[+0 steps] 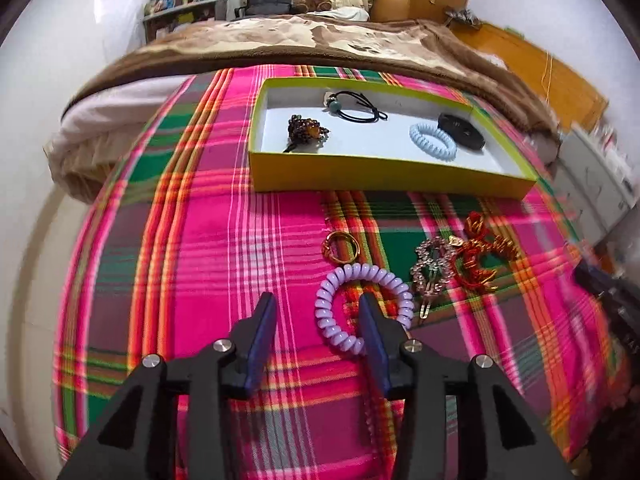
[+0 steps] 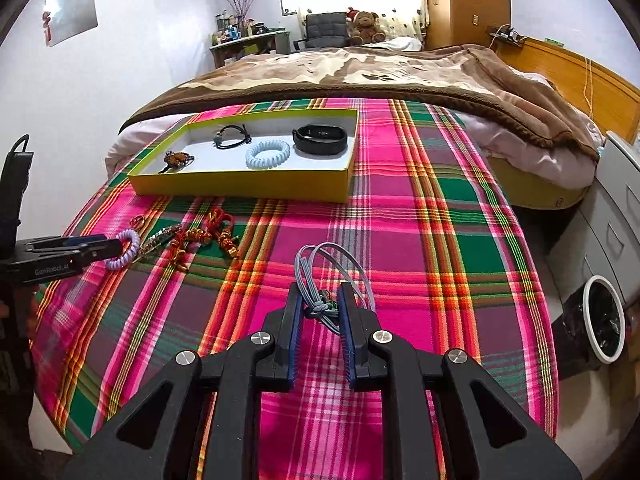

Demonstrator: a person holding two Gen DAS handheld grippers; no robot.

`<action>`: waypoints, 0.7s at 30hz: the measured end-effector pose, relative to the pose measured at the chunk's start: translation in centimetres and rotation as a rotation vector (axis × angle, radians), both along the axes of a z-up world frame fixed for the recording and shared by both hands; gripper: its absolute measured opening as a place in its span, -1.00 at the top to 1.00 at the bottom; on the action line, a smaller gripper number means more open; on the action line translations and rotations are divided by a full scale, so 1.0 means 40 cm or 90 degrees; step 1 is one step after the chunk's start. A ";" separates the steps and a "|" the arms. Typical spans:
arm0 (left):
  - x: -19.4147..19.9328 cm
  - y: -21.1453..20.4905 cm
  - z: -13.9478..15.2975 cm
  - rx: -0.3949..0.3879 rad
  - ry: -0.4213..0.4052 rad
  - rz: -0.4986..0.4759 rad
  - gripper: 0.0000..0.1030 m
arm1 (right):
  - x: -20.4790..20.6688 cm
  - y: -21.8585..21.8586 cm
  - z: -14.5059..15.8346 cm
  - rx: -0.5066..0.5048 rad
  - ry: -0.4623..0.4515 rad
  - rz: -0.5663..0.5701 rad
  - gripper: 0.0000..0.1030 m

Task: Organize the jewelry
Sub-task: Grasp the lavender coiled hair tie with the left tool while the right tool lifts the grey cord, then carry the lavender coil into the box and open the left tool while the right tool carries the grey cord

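Note:
A yellow box [image 1: 384, 178] [image 2: 240, 189] on the plaid cloth holds a beaded piece [image 1: 306, 128], a black cord bracelet [image 1: 358, 108], a pale blue coil tie [image 1: 433, 141] [image 2: 267, 153] and a black band [image 1: 460, 131] [image 2: 320, 140]. In front lie a gold ring [image 1: 340, 247], a lilac coil tie [image 1: 362, 306] [image 2: 124, 255], a sparkly hair clip [image 1: 430, 270] and a red-gold knot ornament [image 1: 482, 254] [image 2: 204, 238]. My left gripper [image 1: 318, 304] is open, its right finger inside the lilac coil. My right gripper [image 2: 320, 300] is shut on a grey cord bracelet [image 2: 320, 272].
The cloth covers a round table [image 2: 440, 240] at the foot of a bed with a brown blanket [image 2: 380, 72]. A white-rimmed bin [image 2: 602, 320] and drawers [image 2: 608, 216] stand to the right. The left gripper shows at the left edge of the right wrist view [image 2: 80, 250].

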State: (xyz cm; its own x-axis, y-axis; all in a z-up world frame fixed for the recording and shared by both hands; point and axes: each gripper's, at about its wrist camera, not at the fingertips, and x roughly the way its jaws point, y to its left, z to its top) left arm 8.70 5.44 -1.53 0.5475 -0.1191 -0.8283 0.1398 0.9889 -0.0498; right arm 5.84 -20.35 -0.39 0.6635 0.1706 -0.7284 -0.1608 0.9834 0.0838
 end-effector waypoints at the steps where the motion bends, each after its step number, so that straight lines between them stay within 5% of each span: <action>1: 0.003 -0.013 -0.003 0.032 -0.006 -0.009 0.13 | 0.001 0.002 0.001 0.001 0.000 0.002 0.66; 5: 0.011 -0.023 -0.002 0.051 -0.015 -0.028 0.17 | 0.001 0.008 0.003 0.003 -0.003 0.007 0.66; 8: 0.016 -0.013 -0.002 0.026 -0.011 -0.028 0.49 | 0.004 0.011 0.002 0.008 -0.001 0.006 0.66; 9: 0.013 -0.014 0.000 0.023 -0.010 -0.030 0.78 | 0.004 0.011 0.001 0.008 -0.001 0.006 0.66; 21: -0.015 0.014 0.034 -0.061 -0.031 -0.001 0.80 | -0.001 0.010 0.016 0.006 -0.015 0.003 0.66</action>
State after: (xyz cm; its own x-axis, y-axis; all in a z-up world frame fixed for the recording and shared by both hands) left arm 8.10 6.02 -0.17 0.5861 -0.1968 -0.7860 0.1452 0.9799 -0.1370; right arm 5.81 -19.93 0.26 0.6793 0.1807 -0.7112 -0.1674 0.9818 0.0896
